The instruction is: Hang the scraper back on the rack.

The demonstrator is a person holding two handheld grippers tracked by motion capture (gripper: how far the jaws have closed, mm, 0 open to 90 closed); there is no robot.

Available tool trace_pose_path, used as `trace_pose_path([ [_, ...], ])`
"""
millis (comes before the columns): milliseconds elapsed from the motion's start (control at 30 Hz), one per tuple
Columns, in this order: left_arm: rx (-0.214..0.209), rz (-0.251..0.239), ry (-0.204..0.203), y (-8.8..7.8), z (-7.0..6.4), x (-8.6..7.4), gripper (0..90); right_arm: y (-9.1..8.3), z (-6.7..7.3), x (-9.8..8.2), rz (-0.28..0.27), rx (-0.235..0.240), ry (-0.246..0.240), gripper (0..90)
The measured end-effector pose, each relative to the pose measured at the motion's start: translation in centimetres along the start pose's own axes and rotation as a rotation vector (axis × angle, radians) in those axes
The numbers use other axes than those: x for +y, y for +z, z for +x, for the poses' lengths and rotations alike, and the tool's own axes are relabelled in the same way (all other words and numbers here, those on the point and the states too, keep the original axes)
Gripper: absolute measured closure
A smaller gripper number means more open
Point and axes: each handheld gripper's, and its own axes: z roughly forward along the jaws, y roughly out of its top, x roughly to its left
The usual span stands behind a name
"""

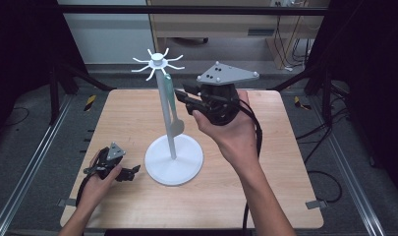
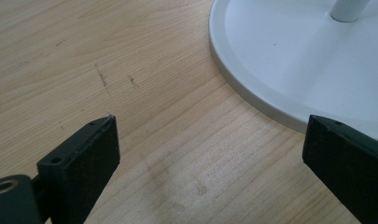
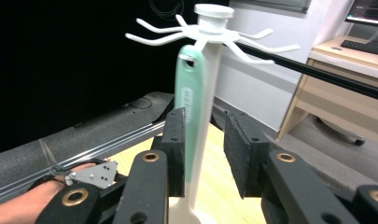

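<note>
A white hook stand [image 1: 166,128] rises from a round base [image 1: 186,164] at the middle of the wooden table [image 1: 280,177]. A mint-green utensil [image 1: 169,98] hangs by its handle hole from one of the top hooks [image 3: 158,37], its pale head low beside the pole. My right gripper [image 1: 183,94] is raised level with that handle [image 3: 190,98]. The handle stands between the jaws, the left pad close against it and the right pad apart: open. My left gripper [image 1: 135,170] rests low at the front left, wide open and empty, beside the base [image 2: 289,56].
Black frame posts and rails surround the table. Cables trail from both grippers toward the front edge. A wooden desk [image 3: 345,79] stands behind the far side. Bare tabletop [image 2: 144,70] lies left of the stand's base.
</note>
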Motion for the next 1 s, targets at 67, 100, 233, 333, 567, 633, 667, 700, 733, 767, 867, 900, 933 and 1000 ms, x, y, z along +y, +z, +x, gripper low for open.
trace_pose_path([
  [67,0.002,-0.003,0.0,0.0,0.0,0.0,3.7,-0.1,-0.2,-0.2,0.005,-0.006,0.001,68.4],
  [100,0.002,-0.005,-0.001,0.1,0.0,0.0,3.7,-0.2,-0.2,-0.3,0.006,-0.013,0.006,67.7],
  [233,0.003,-0.006,0.001,0.1,-0.1,0.0,3.7,-0.3,-0.5,-0.8,0.019,-0.036,0.007,64.4],
  [333,0.003,-0.006,0.001,0.1,-0.1,0.0,3.6,-0.3,-0.6,-1.1,0.03,-0.06,0.008,60.2],
  [567,0.004,-0.005,0.001,0.0,0.0,0.0,3.7,-0.3,-1.1,-1.9,0.048,-0.108,0.013,45.3],
  [633,0.004,-0.005,0.002,0.0,0.0,0.0,3.7,-0.2,-1.3,-2.2,0.049,-0.128,0.015,40.5],
  [667,0.004,-0.006,0.001,0.0,0.0,0.0,3.7,-0.3,-1.4,-2.4,0.049,-0.136,0.015,38.4],
  [700,0.003,-0.006,0.001,0.0,0.0,0.0,3.7,-0.3,-1.6,-2.5,0.051,-0.144,0.018,36.1],
  [733,0.004,-0.006,0.001,0.0,0.0,0.0,3.7,-0.3,-1.7,-2.7,0.055,-0.151,0.021,33.9],
  [767,0.003,-0.004,0.002,0.1,0.0,0.0,3.7,-0.3,-1.8,-3.0,0.059,-0.16,0.027,30.8],
  [867,0.004,-0.007,0.002,0.0,0.0,0.0,3.7,-0.5,-2.2,-3.7,0.069,-0.191,0.033,25.0],
  [900,0.005,-0.006,0.002,0.0,0.0,0.0,3.7,-0.5,-2.3,-4.0,0.074,-0.2,0.037,22.5],
  [933,0.006,-0.005,0.002,0.1,0.0,-0.1,3.7,-0.6,-2.4,-4.2,0.082,-0.208,0.039,21.1],
  [1000,0.006,-0.007,0.001,0.0,0.0,-0.1,3.7,-0.8,-2.7,-4.8,0.083,-0.222,0.044,18.9],
])
